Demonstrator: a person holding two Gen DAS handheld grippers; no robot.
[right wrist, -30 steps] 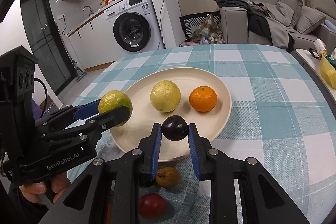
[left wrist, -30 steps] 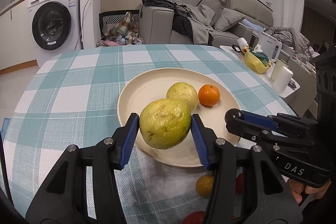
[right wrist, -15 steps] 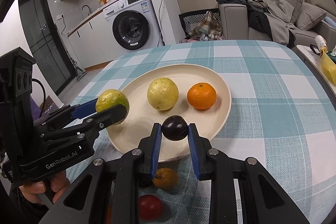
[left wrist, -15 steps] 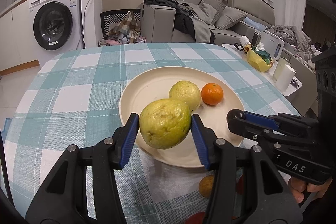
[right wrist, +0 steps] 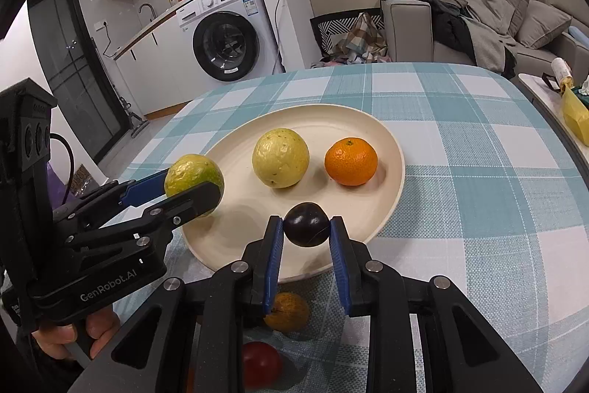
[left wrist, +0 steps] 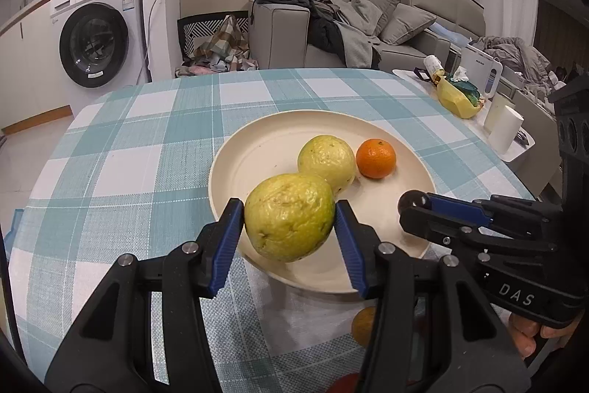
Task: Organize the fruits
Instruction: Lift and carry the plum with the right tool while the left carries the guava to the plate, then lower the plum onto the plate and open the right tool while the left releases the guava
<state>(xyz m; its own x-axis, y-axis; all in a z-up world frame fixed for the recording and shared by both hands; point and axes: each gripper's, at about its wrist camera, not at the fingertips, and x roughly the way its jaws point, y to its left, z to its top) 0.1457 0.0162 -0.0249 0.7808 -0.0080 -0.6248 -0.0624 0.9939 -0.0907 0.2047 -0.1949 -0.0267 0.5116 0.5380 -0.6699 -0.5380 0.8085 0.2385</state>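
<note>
The left tool [left wrist: 289, 223] grips a green guava [left wrist: 289, 217]; the right tool [right wrist: 306, 230] grips a dark plum [right wrist: 306, 224]. Released above the plate [right wrist: 383, 209], either could roll off its rim onto the table [right wrist: 478, 209]

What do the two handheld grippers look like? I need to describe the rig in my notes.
Both are matte black plastic clamps with silver pivot bolts and blue pads lining the fingers. The left gripper carries white "GenRobot.AI" lettering on its body, and the right gripper shows "DAS". Each has a black block with round camera ports. No sleeve shows.
</note>
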